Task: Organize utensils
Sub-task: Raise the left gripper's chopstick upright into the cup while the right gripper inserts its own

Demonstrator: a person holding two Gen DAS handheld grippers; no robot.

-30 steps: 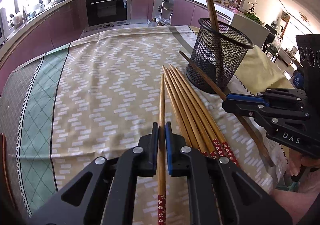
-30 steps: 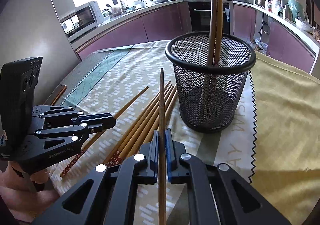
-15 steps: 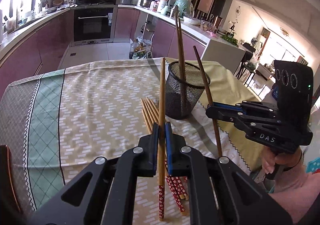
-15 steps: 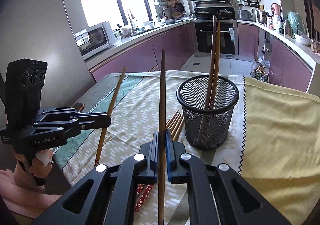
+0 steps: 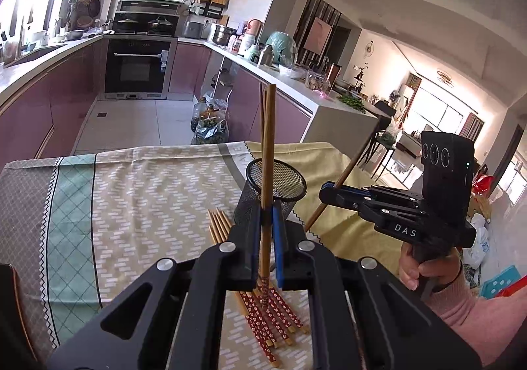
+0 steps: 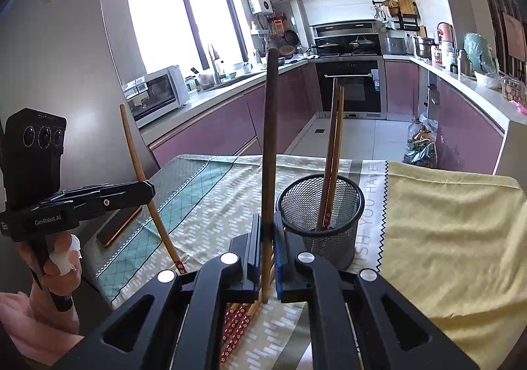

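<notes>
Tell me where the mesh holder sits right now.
The mesh holder stands upright on the tablecloth, just right of centre in the right wrist view, with two chopsticks in it and loose chopsticks lying to its left.

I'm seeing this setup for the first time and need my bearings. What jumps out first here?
Each gripper is shut on a single chopstick raised off the table: the left gripper holds a light one with a red flowered end, the right gripper a darker one. Between them a black mesh holder stands on the patterned cloth with two chopsticks in it, and a bundle of loose chopsticks lies beside it.
</notes>
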